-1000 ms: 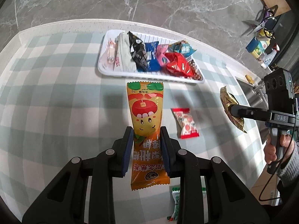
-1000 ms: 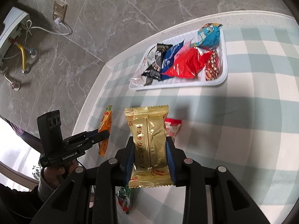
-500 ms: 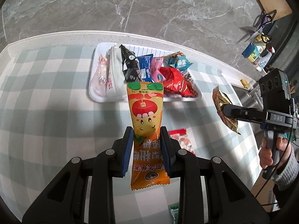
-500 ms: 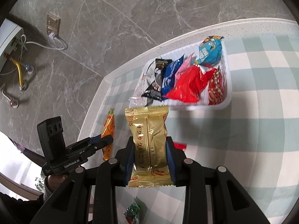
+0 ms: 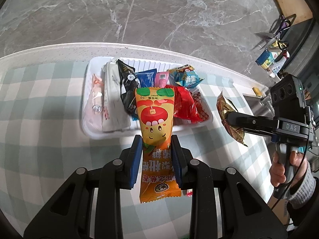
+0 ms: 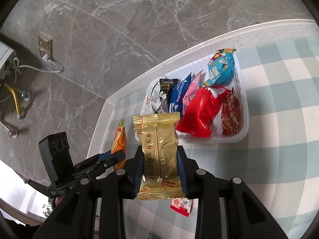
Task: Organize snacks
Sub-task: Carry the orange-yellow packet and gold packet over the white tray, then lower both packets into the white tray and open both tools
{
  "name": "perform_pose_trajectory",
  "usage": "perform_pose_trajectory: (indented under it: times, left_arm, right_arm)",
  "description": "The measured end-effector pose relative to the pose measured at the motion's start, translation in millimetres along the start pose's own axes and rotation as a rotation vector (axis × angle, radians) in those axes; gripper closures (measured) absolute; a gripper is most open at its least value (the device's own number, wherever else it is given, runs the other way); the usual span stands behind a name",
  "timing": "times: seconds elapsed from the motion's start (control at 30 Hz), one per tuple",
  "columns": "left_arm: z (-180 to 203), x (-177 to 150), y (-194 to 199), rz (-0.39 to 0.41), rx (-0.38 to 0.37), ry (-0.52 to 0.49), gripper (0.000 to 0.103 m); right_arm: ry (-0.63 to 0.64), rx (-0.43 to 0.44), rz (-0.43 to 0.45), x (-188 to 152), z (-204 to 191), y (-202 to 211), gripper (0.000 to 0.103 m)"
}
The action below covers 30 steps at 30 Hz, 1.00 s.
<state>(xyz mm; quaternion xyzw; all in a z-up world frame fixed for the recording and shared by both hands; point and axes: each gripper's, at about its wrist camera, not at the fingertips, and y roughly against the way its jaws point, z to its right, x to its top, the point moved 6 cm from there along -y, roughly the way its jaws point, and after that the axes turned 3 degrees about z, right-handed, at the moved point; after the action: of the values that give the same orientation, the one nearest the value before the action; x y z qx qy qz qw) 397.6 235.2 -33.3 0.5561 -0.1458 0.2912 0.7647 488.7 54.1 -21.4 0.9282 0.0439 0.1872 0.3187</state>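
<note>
My left gripper (image 5: 156, 145) is shut on an orange snack packet (image 5: 156, 123) printed with a red apple. The packet's top edge reaches over the near rim of the white tray (image 5: 87, 99), which holds several snack packets. My right gripper (image 6: 159, 159) is shut on a gold foil packet (image 6: 157, 151), held above the cloth just in front of the same white tray (image 6: 244, 107). From the left wrist view the right gripper (image 5: 229, 117) shows at the right with the gold packet (image 5: 229, 109). The right wrist view has the left gripper (image 6: 119, 155) and the orange packet (image 6: 119, 139) at left.
A small red-and-white packet (image 6: 180, 206) lies on the green-checked cloth (image 6: 269, 159) under my right gripper. Grey marble floor lies beyond the table's white edge (image 5: 59, 48). A person's hand (image 5: 283, 167) holds the right gripper's handle. A wall socket with a cable (image 6: 45, 47) sits at far left.
Both grippers have moved toward the tray with their packets held. The tray now looms larger and the small red packet has slipped under the fingers.
</note>
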Motion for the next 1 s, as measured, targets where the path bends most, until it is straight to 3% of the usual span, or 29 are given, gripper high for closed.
perform_pose_trajectory:
  times: [1.0]
  left_arm:
    - [-9.3,84.3,-106.3,-0.059,0.007,-0.010,0.077]
  right_arm:
    - [-0.048,-0.132,0.041,79.9,32.5,-60.2,0.068]
